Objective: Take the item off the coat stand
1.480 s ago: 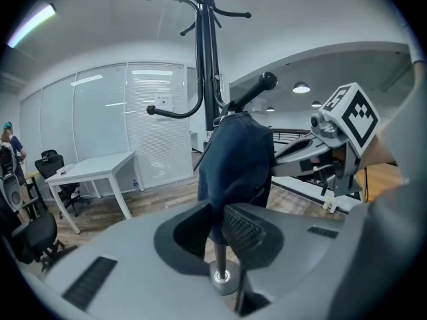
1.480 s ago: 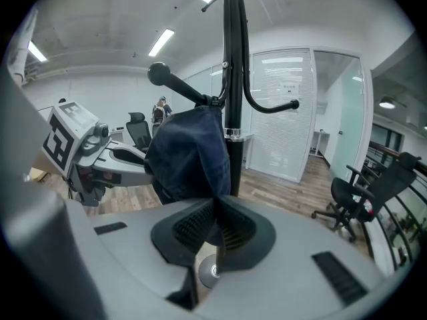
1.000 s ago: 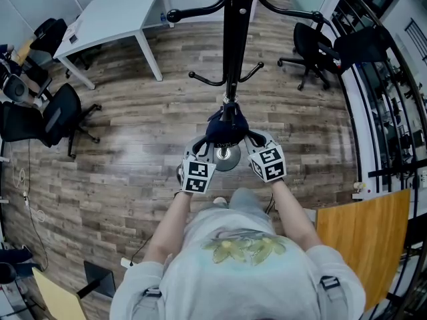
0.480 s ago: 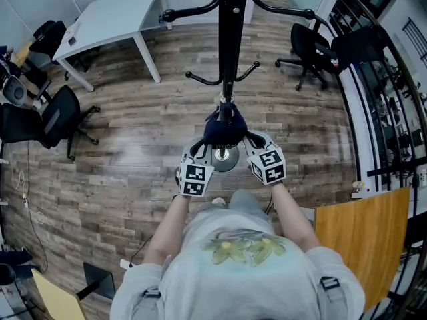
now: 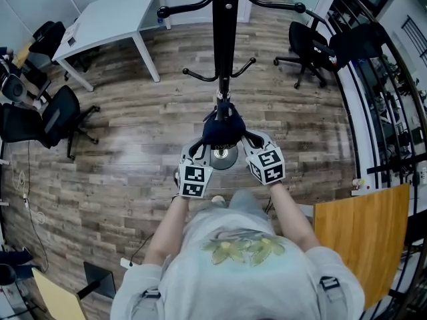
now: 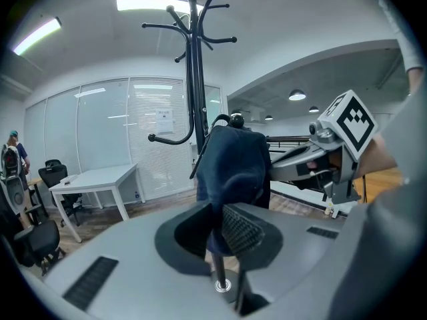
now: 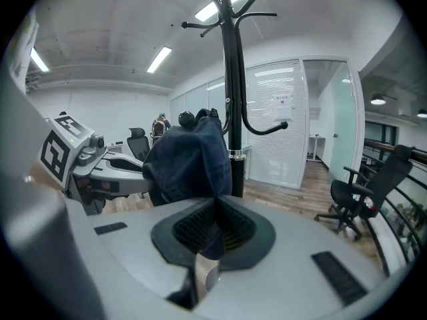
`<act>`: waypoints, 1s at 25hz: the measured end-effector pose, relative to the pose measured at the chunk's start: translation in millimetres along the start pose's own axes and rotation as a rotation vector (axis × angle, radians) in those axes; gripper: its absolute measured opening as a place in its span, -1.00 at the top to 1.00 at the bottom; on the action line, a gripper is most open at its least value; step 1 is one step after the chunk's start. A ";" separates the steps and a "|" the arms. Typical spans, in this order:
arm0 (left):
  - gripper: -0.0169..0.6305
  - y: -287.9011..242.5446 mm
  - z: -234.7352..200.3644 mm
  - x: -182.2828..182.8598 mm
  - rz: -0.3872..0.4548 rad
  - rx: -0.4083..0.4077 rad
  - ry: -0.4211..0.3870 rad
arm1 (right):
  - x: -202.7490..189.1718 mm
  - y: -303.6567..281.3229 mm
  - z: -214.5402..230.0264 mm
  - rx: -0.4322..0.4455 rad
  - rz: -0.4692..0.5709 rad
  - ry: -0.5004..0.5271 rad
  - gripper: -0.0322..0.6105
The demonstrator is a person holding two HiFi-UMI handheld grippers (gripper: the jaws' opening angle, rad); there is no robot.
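The dark blue cloth item [image 5: 223, 127] is hanging on a low hook of the coat stand [image 5: 223, 39], at the person's twelve o'clock. The left gripper [image 5: 204, 147] is pinching it from seven o'clock and the right gripper [image 5: 244, 140] from four o'clock, jaws nearly together on the fabric. The lift-off is probably beginning; next, raising it clear of the hook tip. Since a second earlier, both grips are holding unchanged, and the pole is sitting slightly further left.

The item [image 5: 222, 127] is dark navy blue. The coat stand [image 5: 223, 32] is black. The left tool [image 6: 217, 227] and right tool [image 7: 212, 227] are grey with black cross-hatched pads; their cubes [image 5: 193, 179] carry black-and-white square markers. The floor [image 5: 133, 145] shows brown-grey wood planks.
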State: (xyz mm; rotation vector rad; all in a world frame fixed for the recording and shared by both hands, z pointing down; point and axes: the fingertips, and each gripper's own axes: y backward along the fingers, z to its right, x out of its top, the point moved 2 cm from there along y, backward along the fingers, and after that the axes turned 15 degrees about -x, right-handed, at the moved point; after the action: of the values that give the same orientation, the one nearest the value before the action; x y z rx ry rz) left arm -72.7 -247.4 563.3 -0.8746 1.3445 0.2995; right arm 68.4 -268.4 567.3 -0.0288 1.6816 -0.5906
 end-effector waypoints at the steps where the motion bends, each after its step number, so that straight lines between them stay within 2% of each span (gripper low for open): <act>1: 0.82 1.2 0.7 0.5 0.001 0.001 0.000 | 1.1 1.2 -0.6 0.001 0.003 0.000 0.85; 10: 0.82 11.1 17.1 2.5 0.019 0.010 0.003 | -0.1 21.0 -1.5 0.003 0.020 -0.005 0.85; 21: 0.82 31.1 42.0 26.1 0.068 0.022 -0.003 | 17.0 54.6 3.2 0.008 0.061 -0.017 0.85; 25: 0.82 45.5 50.3 35.6 0.100 0.023 0.010 | 27.9 71.2 -1.5 0.022 0.098 -0.053 0.85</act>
State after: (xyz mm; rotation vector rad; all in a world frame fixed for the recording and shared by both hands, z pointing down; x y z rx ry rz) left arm -57.6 -192.7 512.0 -0.7920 1.4013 0.3568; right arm 82.8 -215.6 513.8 0.0532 1.6156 -0.5307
